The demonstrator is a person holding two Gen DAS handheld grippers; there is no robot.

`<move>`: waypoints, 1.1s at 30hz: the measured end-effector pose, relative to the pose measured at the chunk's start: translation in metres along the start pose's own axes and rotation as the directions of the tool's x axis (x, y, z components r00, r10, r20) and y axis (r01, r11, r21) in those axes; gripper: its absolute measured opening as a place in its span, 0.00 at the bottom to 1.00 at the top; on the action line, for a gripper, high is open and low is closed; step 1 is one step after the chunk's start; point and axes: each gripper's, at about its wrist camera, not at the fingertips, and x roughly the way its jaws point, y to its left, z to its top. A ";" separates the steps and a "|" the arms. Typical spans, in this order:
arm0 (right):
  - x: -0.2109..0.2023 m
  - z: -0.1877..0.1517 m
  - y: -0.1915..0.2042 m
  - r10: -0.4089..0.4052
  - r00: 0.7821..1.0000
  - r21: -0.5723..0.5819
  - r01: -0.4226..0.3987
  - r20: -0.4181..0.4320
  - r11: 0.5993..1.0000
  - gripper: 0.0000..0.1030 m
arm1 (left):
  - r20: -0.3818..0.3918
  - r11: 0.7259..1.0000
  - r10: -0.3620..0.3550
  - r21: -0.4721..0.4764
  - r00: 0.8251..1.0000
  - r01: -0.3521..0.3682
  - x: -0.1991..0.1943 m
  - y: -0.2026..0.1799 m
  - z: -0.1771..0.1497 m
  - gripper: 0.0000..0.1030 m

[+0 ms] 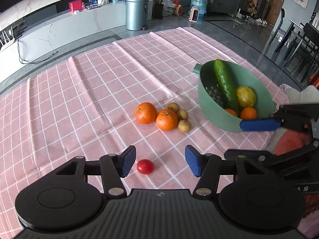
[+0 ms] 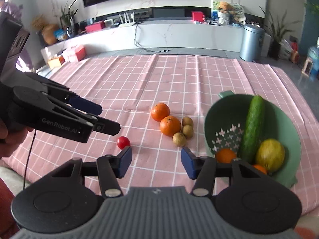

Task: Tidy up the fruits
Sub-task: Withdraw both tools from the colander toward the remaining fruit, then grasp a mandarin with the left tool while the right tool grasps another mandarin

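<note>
A green colander (image 1: pixel 211 107) (image 2: pixel 223 111) sits at the right of the pink checked cloth and holds a cucumber (image 1: pixel 224 81), a yellow fruit (image 1: pixel 246 97) and small oranges (image 1: pixel 248 113). Two oranges (image 1: pixel 146 113) (image 1: pixel 166 119) and three small brown fruits (image 1: pixel 182 119) lie in a cluster mid-cloth. A cherry tomato (image 1: pixel 145 166) (image 2: pixel 123 142) lies between my left gripper's open fingers. My left gripper (image 1: pixel 160 162) is open and empty. My right gripper (image 2: pixel 156 162) is open and empty, low over the cloth beside the colander.
The cloth (image 1: pixel 99 83) covers the table. A grey bin (image 1: pixel 136 13), plants and a white cabinet stand beyond the far edge. A red-orange cloth (image 1: pixel 289 141) lies at the right near the right gripper.
</note>
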 end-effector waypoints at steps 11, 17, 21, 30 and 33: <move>0.044 0.043 0.011 0.034 0.991 -0.377 -0.082 -0.130 0.923 0.40 | -0.041 0.997 -0.049 0.058 0.998 0.052 0.038 0.020 -0.008 0.60; 0.078 0.058 0.011 0.031 0.974 -0.445 -0.130 -0.223 0.886 0.35 | -0.016 0.997 -0.043 0.057 0.999 0.043 0.054 0.029 0.008 0.59; 0.103 0.064 0.003 0.048 0.961 -0.435 -0.167 -0.272 0.885 0.35 | -0.003 0.993 -0.115 -0.008 0.993 0.115 0.073 0.038 0.021 0.55; 0.145 0.076 -0.009 0.051 0.941 -0.416 -0.195 -0.334 0.888 0.35 | -0.019 0.987 -0.120 -0.114 0.993 0.117 0.104 0.052 0.041 0.54; 0.151 0.078 -0.015 0.060 0.937 -0.404 -0.205 -0.343 0.892 0.35 | -0.029 0.987 -0.123 -0.108 0.992 0.119 0.111 0.049 0.046 0.54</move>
